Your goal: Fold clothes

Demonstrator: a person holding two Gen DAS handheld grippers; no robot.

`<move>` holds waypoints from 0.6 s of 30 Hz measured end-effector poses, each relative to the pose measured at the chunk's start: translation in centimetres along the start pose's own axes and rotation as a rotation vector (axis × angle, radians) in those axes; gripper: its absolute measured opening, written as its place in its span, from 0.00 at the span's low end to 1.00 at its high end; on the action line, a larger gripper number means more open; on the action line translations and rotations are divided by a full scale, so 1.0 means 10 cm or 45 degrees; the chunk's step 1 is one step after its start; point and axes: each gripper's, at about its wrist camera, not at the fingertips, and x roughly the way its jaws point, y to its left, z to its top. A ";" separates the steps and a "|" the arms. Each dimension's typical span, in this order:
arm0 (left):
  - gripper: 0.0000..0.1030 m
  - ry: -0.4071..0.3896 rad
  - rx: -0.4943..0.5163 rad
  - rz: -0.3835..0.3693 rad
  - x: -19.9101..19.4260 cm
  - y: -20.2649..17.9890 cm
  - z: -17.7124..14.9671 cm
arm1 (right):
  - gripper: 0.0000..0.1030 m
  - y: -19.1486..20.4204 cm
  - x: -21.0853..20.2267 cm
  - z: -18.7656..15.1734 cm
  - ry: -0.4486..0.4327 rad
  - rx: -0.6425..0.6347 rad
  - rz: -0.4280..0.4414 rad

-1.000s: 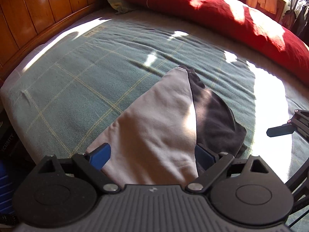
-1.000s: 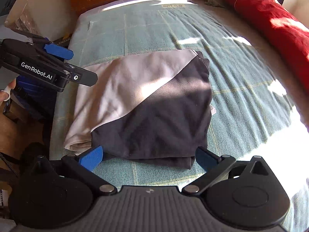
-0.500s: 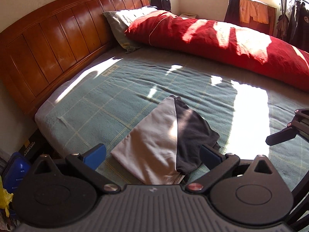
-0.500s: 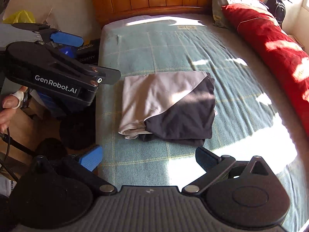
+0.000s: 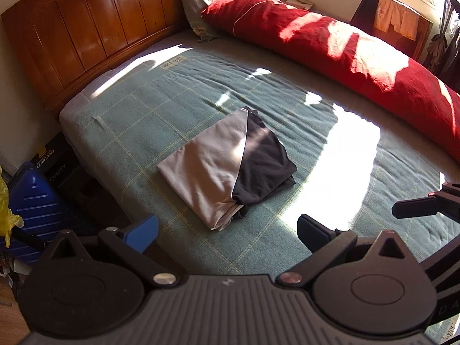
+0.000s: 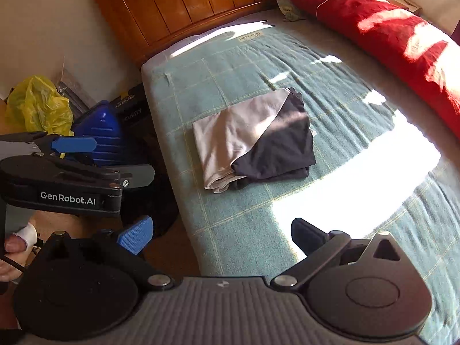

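Left wrist view: blue case point(image 5: 34, 198) on floor at left; left gripper point(image 5: 227, 231) spread wide, empty. Folded grey-and-black garment point(image 5: 230, 164) lies on green blanket point(image 5: 149, 120) mid-bed. Right gripper point(image 6: 220, 237) likewise spread, empty. Red duvet point(image 5: 330, 43) along far right.

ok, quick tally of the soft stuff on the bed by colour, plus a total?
Grey and black: 1, the folded garment
Red: 1, the long duvet along the far side
Pale grey: 1, the pillow at the headboard
Green checked: 1, the blanket covering the mattress
Total: 4
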 end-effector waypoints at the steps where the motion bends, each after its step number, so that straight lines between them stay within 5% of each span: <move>1: 0.99 -0.013 0.001 0.005 -0.06 -0.02 0.00 | 1.00 -0.01 -0.03 0.00 -0.002 0.023 0.028; 10: 0.99 0.013 -0.050 0.017 -0.34 -0.03 0.08 | 1.00 0.06 -0.21 -0.02 -0.023 0.013 0.087; 18: 0.99 0.001 -0.094 -0.098 -0.43 0.15 0.12 | 1.00 0.18 -0.20 0.04 -0.007 -0.008 0.008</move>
